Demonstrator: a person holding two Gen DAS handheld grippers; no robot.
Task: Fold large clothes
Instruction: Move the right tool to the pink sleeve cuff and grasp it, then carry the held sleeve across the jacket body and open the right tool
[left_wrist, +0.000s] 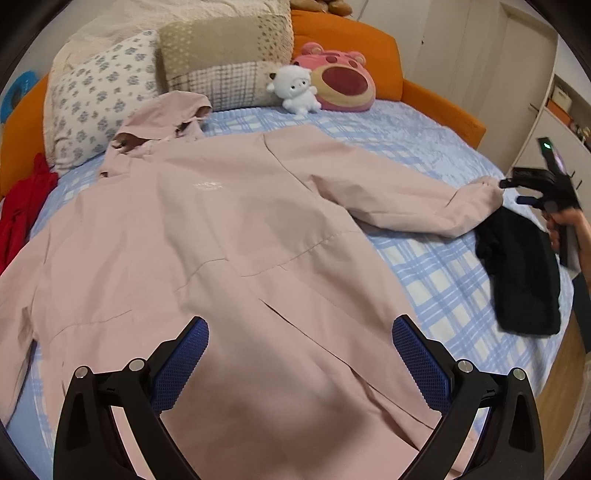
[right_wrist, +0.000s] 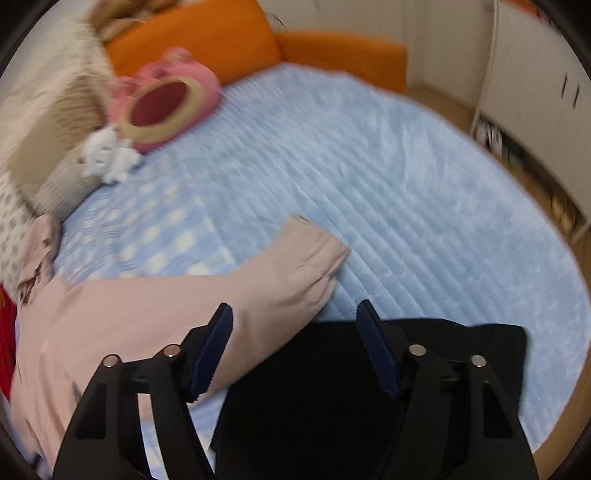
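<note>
Blue-padded left gripper hung spread wide and empty above the lower body of the pink jacket. Right gripper also gaped, grasping nothing, over a black garment just beside the sleeve cuff. Jacket lay flat across the blue bed cover, hood toward the pillows, one sleeve stretched out sideways. Red cloth lay at the bed edge. Risk, my guess: right pads could pinch the black garment with the cuff since they touch, dragging both into the fold; slick fabric might also slip.
</note>
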